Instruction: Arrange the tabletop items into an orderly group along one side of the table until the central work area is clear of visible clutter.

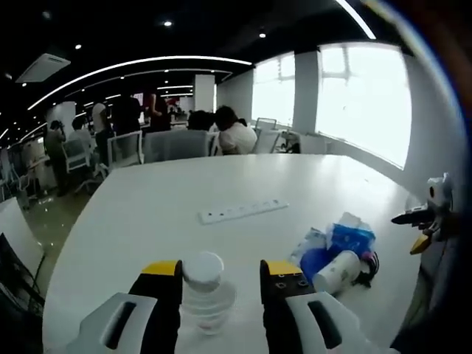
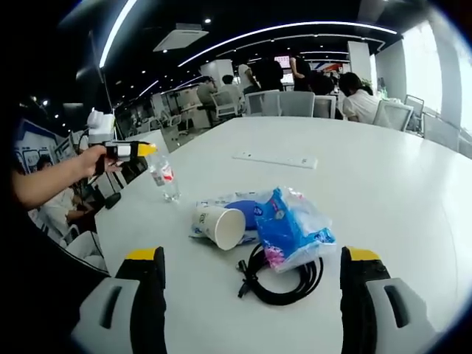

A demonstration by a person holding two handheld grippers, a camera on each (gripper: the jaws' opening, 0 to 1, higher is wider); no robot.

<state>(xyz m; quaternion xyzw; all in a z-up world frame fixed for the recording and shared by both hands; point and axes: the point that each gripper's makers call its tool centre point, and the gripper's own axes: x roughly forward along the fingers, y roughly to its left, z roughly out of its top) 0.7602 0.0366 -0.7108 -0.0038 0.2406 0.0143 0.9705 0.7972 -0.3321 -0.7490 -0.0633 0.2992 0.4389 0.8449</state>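
In the left gripper view, my left gripper [image 1: 220, 279] hangs over the near edge of the white table [image 1: 147, 214], its jaws spread apart with the clear water bottle [image 1: 204, 291] standing between them; the bottle's white cap sits level with the yellow jaw tips, and I cannot tell whether either jaw touches it. Beyond the bottle lies a white power strip [image 1: 242, 211]. Right of the bottle sit a tipped paper cup [image 1: 338, 271], a blue tissue pack [image 1: 349, 237] and a dark cable [image 1: 370, 265], bunched together. My right gripper [image 1: 422, 221] shows at the far right edge. In the right gripper view, my right gripper [image 2: 251, 273] is released, jaws wide apart over the table [image 2: 383, 184]. Just ahead of it lie the coiled cable [image 2: 284, 284], the tissue pack [image 2: 295, 228] and the paper cup [image 2: 221, 225] on its side, touching one another. Left of the cup stands the bottle [image 2: 164, 177], with my hand [image 2: 92, 161] and the left gripper [image 2: 147, 150] at its top. The power strip [image 2: 275, 159] lies farther back.
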